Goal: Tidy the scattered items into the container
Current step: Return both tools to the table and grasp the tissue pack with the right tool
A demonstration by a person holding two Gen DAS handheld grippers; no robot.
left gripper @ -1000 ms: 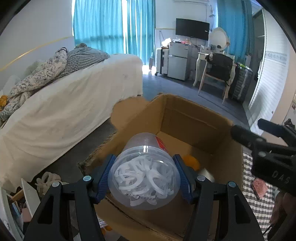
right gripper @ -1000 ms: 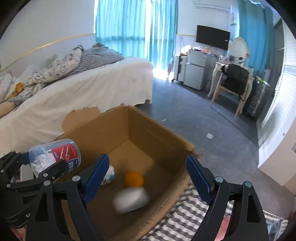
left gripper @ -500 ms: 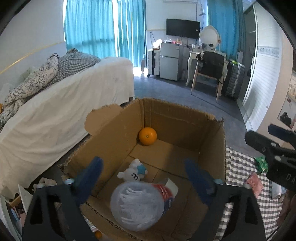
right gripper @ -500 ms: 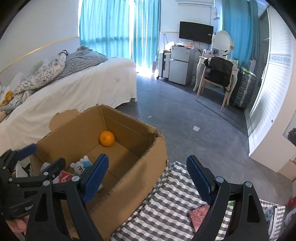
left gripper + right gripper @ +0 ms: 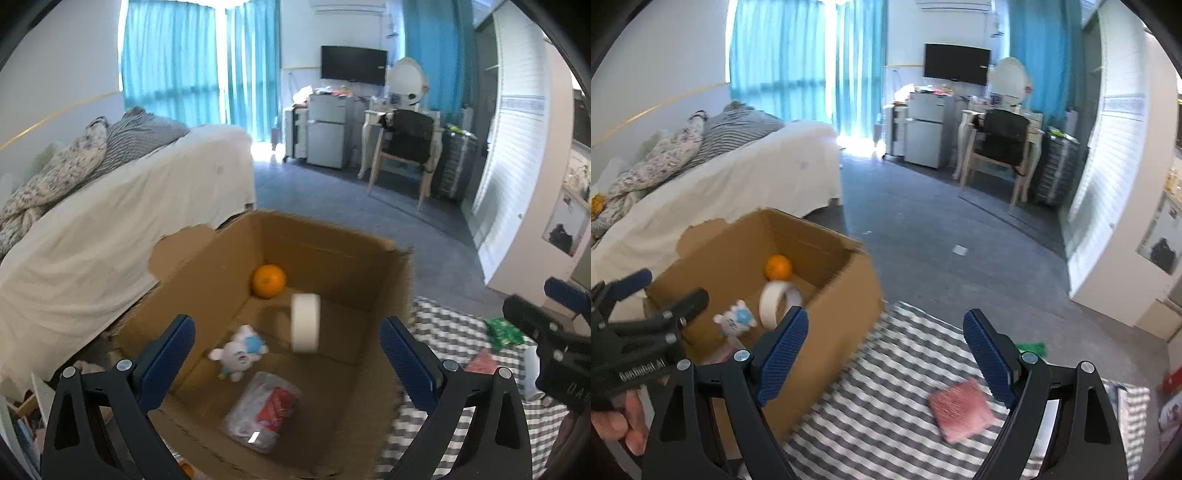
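Observation:
An open cardboard box (image 5: pixel 369 258) holds an orange (image 5: pixel 269 280), a white tape roll (image 5: pixel 305 323) standing on edge, a small white plush toy (image 5: pixel 238 350) and a clear plastic jar (image 5: pixel 262 410) with a red label, lying on its side. My left gripper (image 5: pixel 287 343) hangs open above the box's near side with nothing between its fingers. My right gripper (image 5: pixel 886 332) is open and empty over a grey checked cloth (image 5: pixel 886 387), to the right of the box (image 5: pixel 842 314). A pink pouch (image 5: pixel 960 408) lies on the cloth just below and ahead of its right finger.
A green packet (image 5: pixel 1030 349) lies farther out on the cloth. A white-covered bed (image 5: pixel 110 240) runs along the left behind the box. Grey floor stretches toward a chair (image 5: pixel 1001 147), a small fridge and a desk. A hand (image 5: pixel 624 424) holds the left gripper (image 5: pixel 670 286).
The left gripper's jaws opened wide and let go of the clear jar, which now lies in the box. The right gripper swung from over the box rightward to above the checked cloth.

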